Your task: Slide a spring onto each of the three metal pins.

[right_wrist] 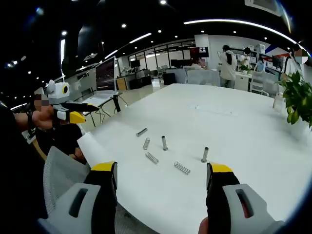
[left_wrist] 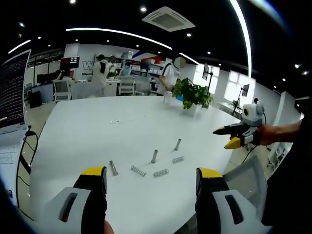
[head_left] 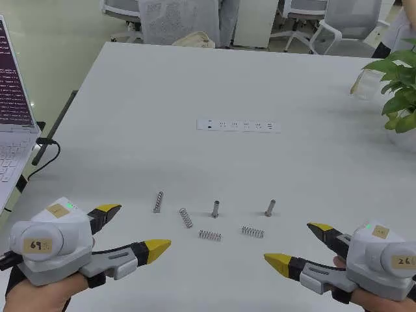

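Note:
Two metal pins stand upright on the white table [head_left: 195,84]: one in the middle [head_left: 215,208] [left_wrist: 154,156] [right_wrist: 164,143], one to the right [head_left: 270,208] [left_wrist: 177,144] [right_wrist: 204,154]. A third pin [head_left: 158,202] [left_wrist: 113,167] [right_wrist: 142,131] lies on its side at the left. Three loose springs lie flat near them: left [head_left: 186,218] [right_wrist: 146,143], middle [head_left: 209,235] [right_wrist: 151,157] and right [head_left: 252,232] [right_wrist: 182,167]. My left gripper [head_left: 135,227] [left_wrist: 151,173] hovers open at the near left with nothing between its jaws. My right gripper [head_left: 298,243] [right_wrist: 162,167] is open and bare at the near right.
A flush power strip [head_left: 238,125] sits in the table's middle. A laptop [head_left: 12,97] with a cable stands at the left edge. A potted plant [head_left: 398,91] is at the far right. Chairs stand beyond the far edge.

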`<control>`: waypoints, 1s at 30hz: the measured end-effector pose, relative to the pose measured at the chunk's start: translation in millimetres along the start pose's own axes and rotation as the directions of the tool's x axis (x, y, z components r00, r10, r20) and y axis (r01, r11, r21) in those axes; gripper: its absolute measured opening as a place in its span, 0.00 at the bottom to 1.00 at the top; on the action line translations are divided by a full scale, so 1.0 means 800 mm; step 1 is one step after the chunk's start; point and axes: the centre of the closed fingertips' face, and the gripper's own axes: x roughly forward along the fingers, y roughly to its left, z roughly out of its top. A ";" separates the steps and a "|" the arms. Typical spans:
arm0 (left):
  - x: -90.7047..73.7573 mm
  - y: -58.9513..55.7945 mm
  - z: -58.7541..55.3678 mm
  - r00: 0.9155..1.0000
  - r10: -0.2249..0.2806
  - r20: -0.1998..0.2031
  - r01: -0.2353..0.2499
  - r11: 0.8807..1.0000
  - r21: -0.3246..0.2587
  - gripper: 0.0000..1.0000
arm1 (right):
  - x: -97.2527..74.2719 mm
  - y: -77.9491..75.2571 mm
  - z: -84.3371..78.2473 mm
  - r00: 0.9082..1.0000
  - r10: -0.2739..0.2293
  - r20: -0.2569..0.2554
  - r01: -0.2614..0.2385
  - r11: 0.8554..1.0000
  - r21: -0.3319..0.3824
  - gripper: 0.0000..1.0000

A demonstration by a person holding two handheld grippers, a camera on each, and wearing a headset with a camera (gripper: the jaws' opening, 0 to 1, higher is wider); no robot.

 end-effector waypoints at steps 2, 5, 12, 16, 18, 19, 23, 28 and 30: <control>-0.001 -0.001 -0.001 1.000 -0.001 -0.004 0.001 1.000 0.004 0.72 | 0.000 -0.001 -0.001 1.000 -0.001 -0.005 0.001 1.000 -0.006 0.74; -0.001 -0.002 -0.002 1.000 -0.003 -0.008 0.003 1.000 0.009 0.72 | -0.001 -0.002 -0.004 1.000 -0.002 -0.012 0.002 1.000 -0.015 0.74; -0.002 -0.002 -0.005 1.000 0.002 -0.021 -0.001 1.000 0.027 0.72 | -0.004 -0.006 -0.011 1.000 -0.009 -0.026 0.009 1.000 -0.030 0.74; -0.003 -0.003 -0.009 0.999 0.002 -0.035 0.000 0.999 0.045 0.72 | -0.007 -0.008 -0.015 1.000 -0.013 -0.029 0.012 1.000 -0.029 0.74; -0.003 -0.004 -0.010 0.999 0.001 -0.040 0.001 0.999 0.048 0.72 | -0.008 -0.009 -0.017 0.999 -0.017 -0.029 0.016 1.000 -0.025 0.74; -0.003 -0.004 -0.011 0.999 0.001 -0.043 0.001 0.999 0.051 0.72 | -0.009 -0.010 -0.018 0.999 -0.020 -0.030 0.020 1.000 -0.022 0.74; -0.002 -0.007 -0.012 0.999 -0.001 -0.049 0.004 0.998 0.057 0.73 | -0.010 -0.011 -0.022 0.999 -0.022 -0.033 0.021 1.000 -0.018 0.74; -0.001 -0.008 -0.013 0.998 -0.004 -0.055 0.007 0.998 0.062 0.73 | -0.011 -0.012 -0.027 0.998 -0.024 -0.053 0.022 0.999 -0.041 0.74; -0.001 -0.010 -0.013 0.998 -0.005 -0.058 0.009 0.998 0.068 0.73 | -0.012 -0.013 -0.028 0.998 -0.026 -0.057 0.024 0.999 -0.046 0.74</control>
